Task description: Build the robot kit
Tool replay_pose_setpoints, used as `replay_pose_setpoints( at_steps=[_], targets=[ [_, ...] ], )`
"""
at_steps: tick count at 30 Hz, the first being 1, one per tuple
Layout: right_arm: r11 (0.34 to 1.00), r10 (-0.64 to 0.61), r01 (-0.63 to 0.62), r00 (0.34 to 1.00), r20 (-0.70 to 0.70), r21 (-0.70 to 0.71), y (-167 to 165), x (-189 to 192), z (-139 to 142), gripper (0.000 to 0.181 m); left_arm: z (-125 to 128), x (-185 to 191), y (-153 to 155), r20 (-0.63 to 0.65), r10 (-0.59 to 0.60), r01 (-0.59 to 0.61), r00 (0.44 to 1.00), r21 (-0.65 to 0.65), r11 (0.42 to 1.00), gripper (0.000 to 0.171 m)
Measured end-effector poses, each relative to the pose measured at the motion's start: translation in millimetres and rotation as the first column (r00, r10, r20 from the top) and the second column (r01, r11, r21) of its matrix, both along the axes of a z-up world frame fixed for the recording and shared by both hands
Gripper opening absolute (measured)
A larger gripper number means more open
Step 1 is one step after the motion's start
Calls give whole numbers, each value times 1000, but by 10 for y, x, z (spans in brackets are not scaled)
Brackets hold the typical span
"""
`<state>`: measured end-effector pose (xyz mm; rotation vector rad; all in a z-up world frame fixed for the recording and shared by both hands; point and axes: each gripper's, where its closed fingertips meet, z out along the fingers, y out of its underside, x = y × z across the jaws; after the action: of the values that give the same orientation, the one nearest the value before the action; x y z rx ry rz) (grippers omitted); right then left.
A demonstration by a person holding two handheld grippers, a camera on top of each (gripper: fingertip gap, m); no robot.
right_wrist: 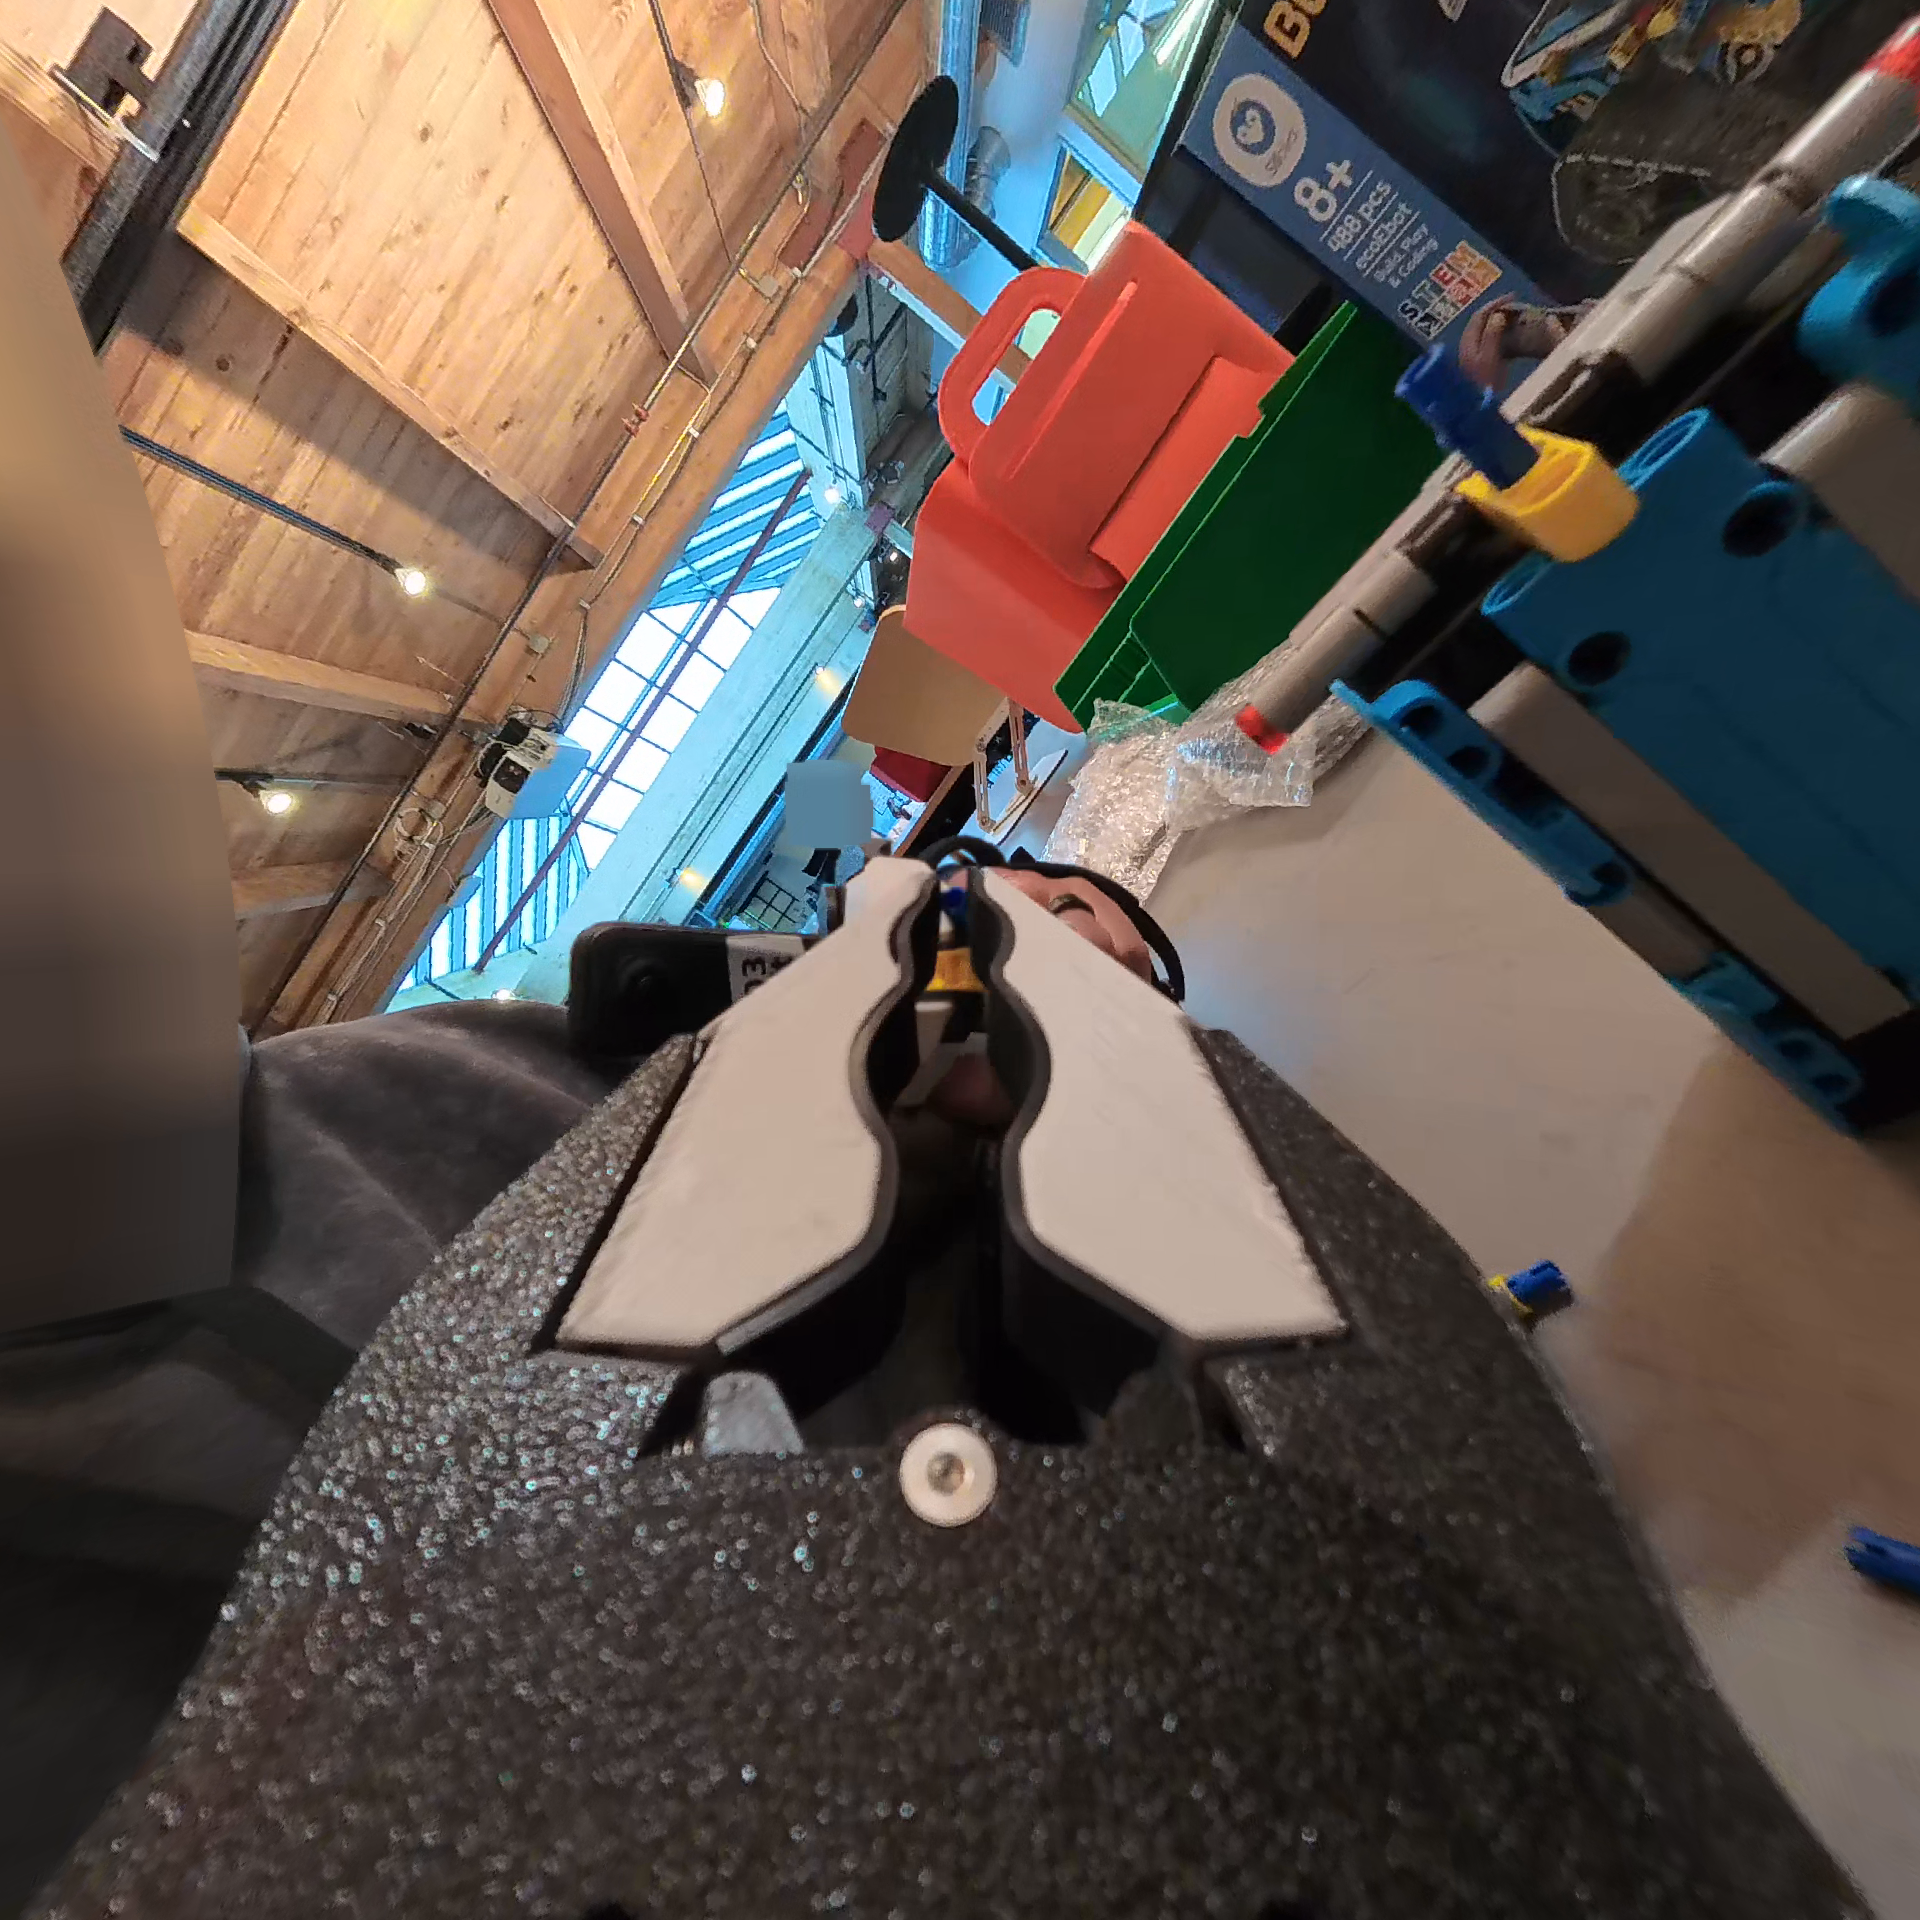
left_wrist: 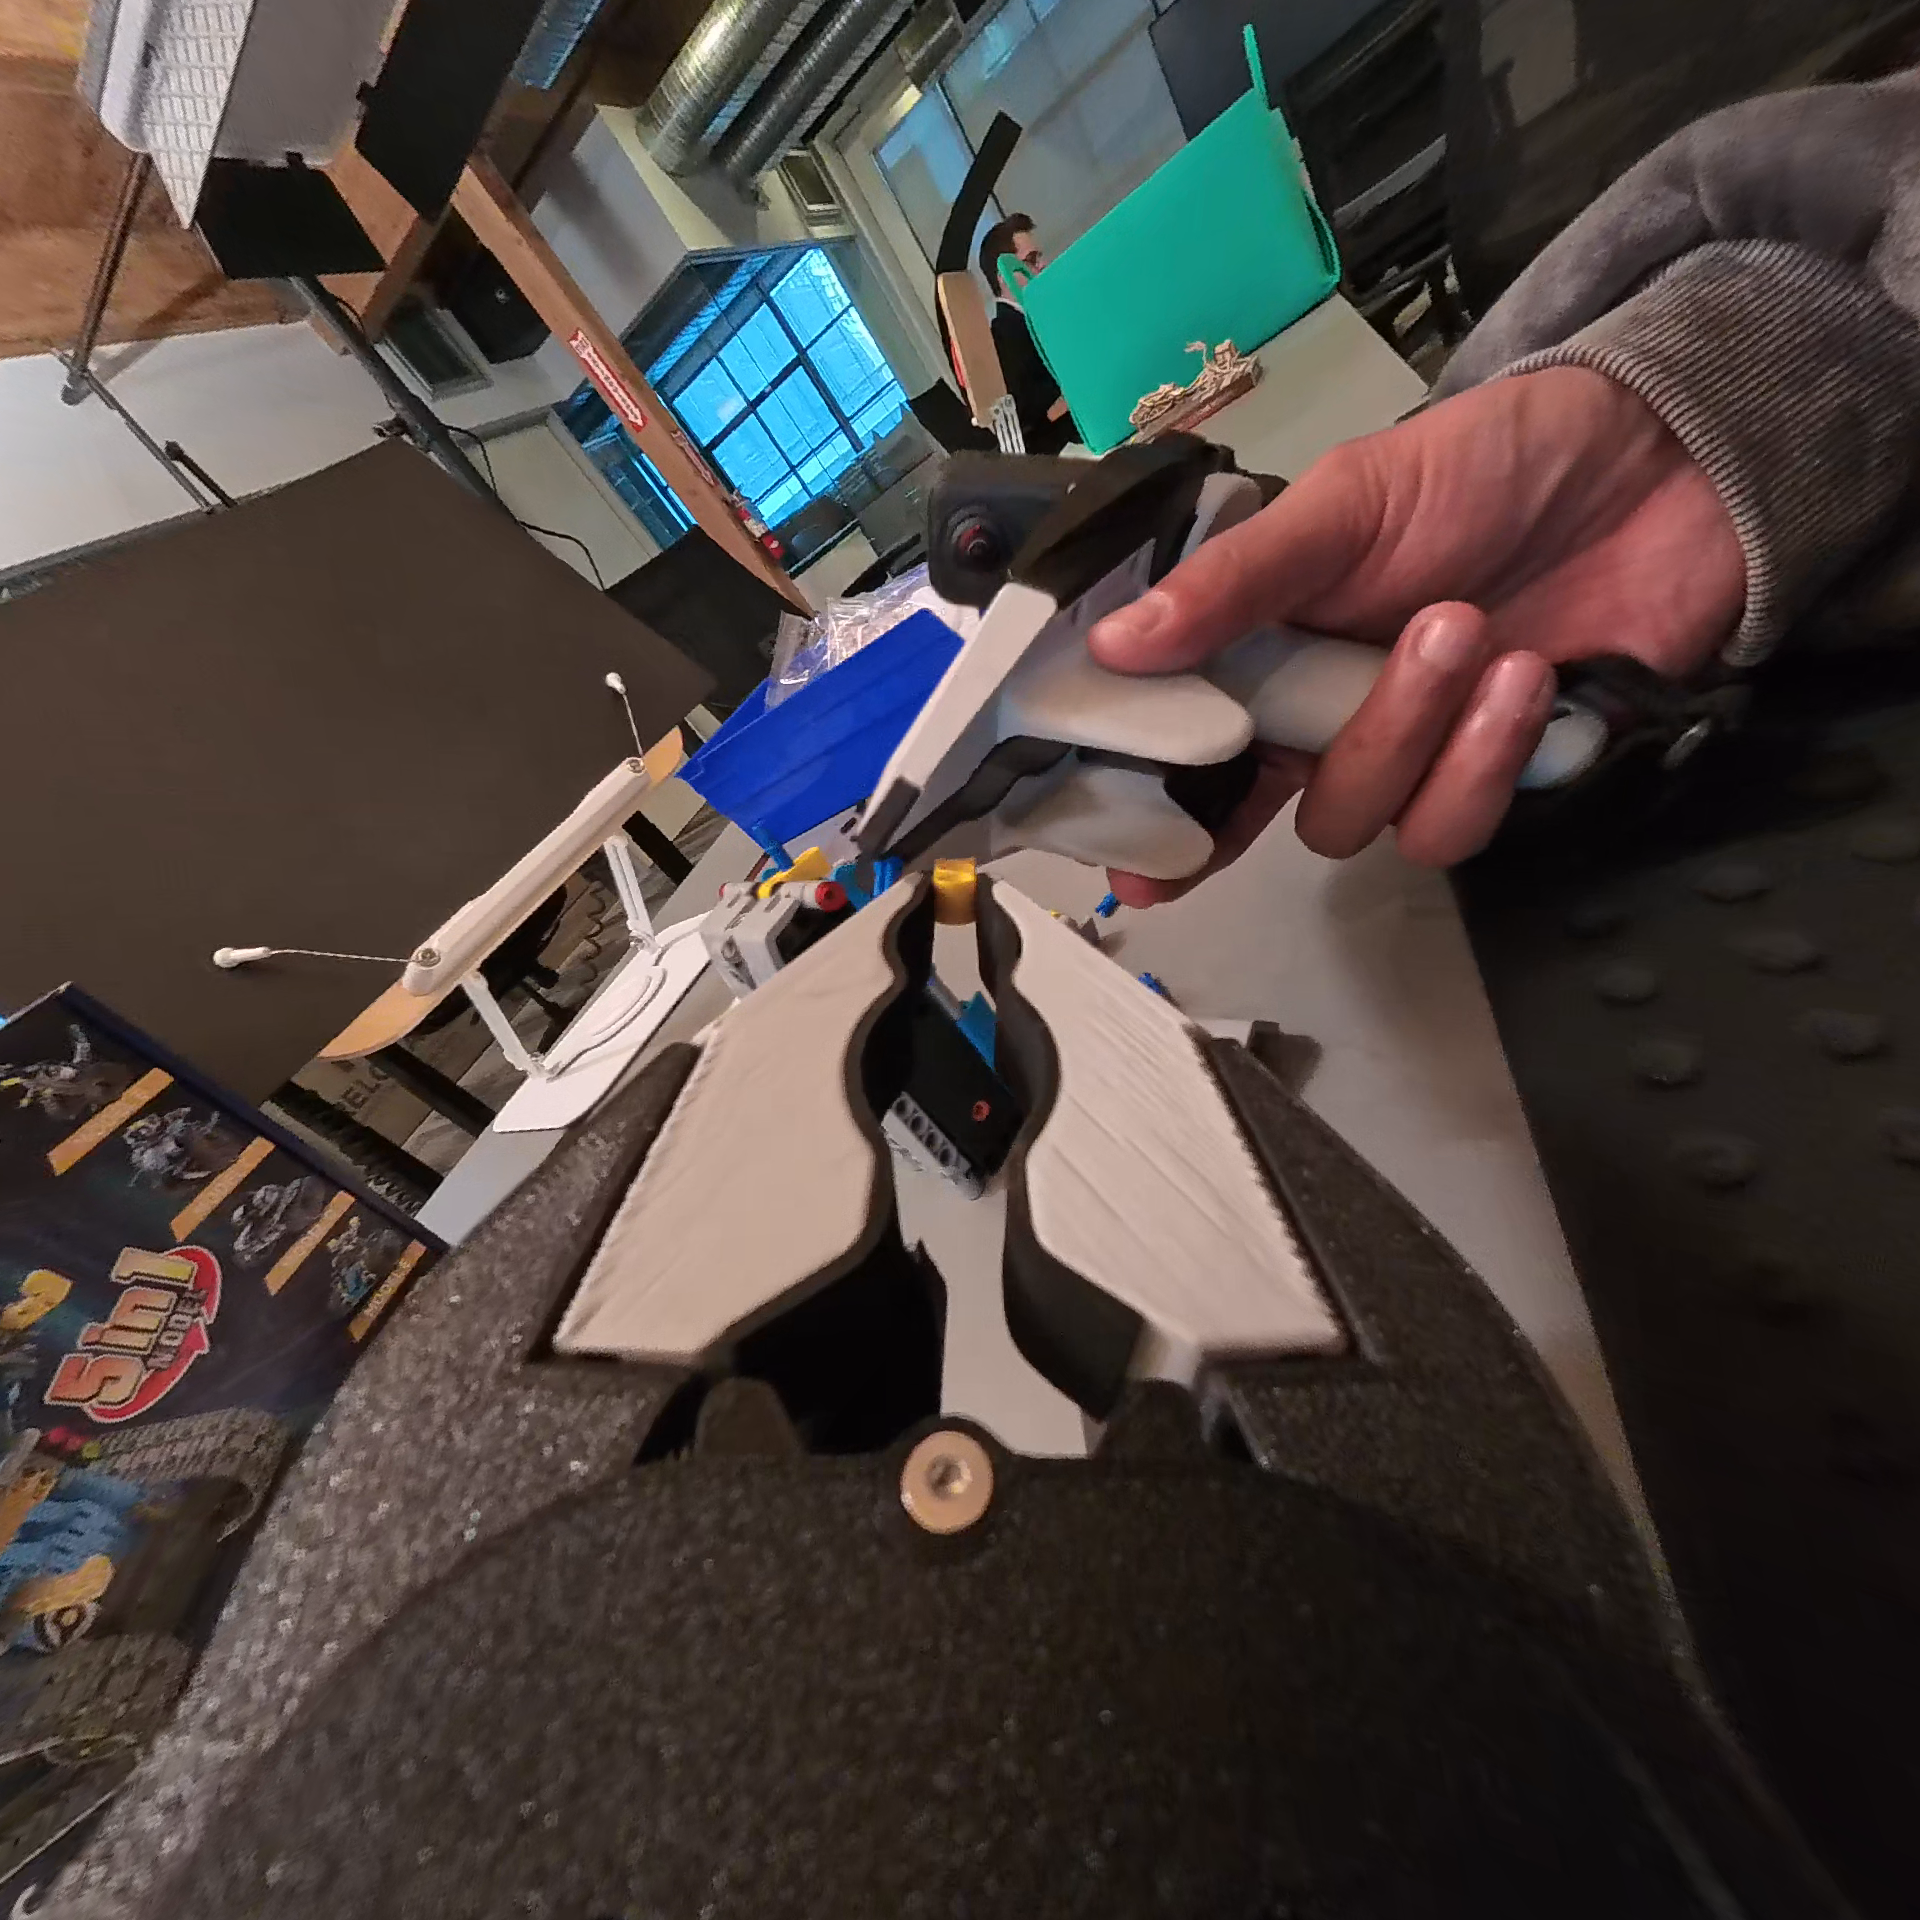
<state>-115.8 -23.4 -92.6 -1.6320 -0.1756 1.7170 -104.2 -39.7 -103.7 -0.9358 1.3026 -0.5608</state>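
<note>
Left claw: the left claw [left_wrist: 954, 920] is drawn narrow, tips almost meeting. A small yellow piece [left_wrist: 954, 888] sits right at the tips, but I cannot tell whether they pinch it or it lies just beyond.
Right claw: the right claw [right_wrist: 951, 920] is narrow too, and its own camera shows the same yellow piece between its fingers, looking gripped. A hand [left_wrist: 1455, 623] in a grey sleeve squeezes its handle.
Where the piece is: up off the surface [right_wrist: 1351, 1039], between the two claws, which meet nearly nose to nose, with the toy model [right_wrist: 1714, 675] close by.
Risk, slip: it's smooth hard plastic and tiny. Any twist between the two claws could pop it free, I reckon.
Risk, clash: the tips are crowded together, so a small lurch could knock finger on finger.
Risk, knock: the black beam [left_wrist: 940, 1091] shows through the left claw's gap, so a dip might jolt the model.
Risk, scatter: loose blue pins [right_wrist: 1532, 1283] lie on the surface, easy to sweep off.
Claw make: pale ribbed finger faces, dark wavy rubbery inner edges, a grainy black body.
Model make: blue beams pierced with round holes, grey blocks, a red-tipped rod. It's boxy and rigid.
Surroundings: crinkly bubble wrap [right_wrist: 1174, 769], a glossy printed box [left_wrist: 156, 1299] and a blue bin [left_wrist: 821, 727].
</note>
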Motion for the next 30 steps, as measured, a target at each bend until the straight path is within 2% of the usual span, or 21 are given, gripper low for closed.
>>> replay_pose_setpoints(
  at_steps=[12,16,24,27,30],
  targets=[
    [996,25,-36,991,128,86,-19,5,-73,5,-47,20,-10,-19,-2,2,1000,6,1000,7],
    [996,57,-65,990,128,61,-31,-4,-104,5,-50,20,-11,-23,4,-3,1000,21,1000,7],
    [991,137,-137,989,62,-8,-76,-7,-92,5,-40,27,-36,-35,51,-45,998,139,989,7],
    [990,144,-144,988,53,-10,-77,-1,-89,4,-39,31,-39,-34,45,-40,998,133,990,7],
    [988,153,-156,985,82,19,-87,20,-74,4,-25,26,-50,-22,2,0,1000,68,998,7]
  ],
)
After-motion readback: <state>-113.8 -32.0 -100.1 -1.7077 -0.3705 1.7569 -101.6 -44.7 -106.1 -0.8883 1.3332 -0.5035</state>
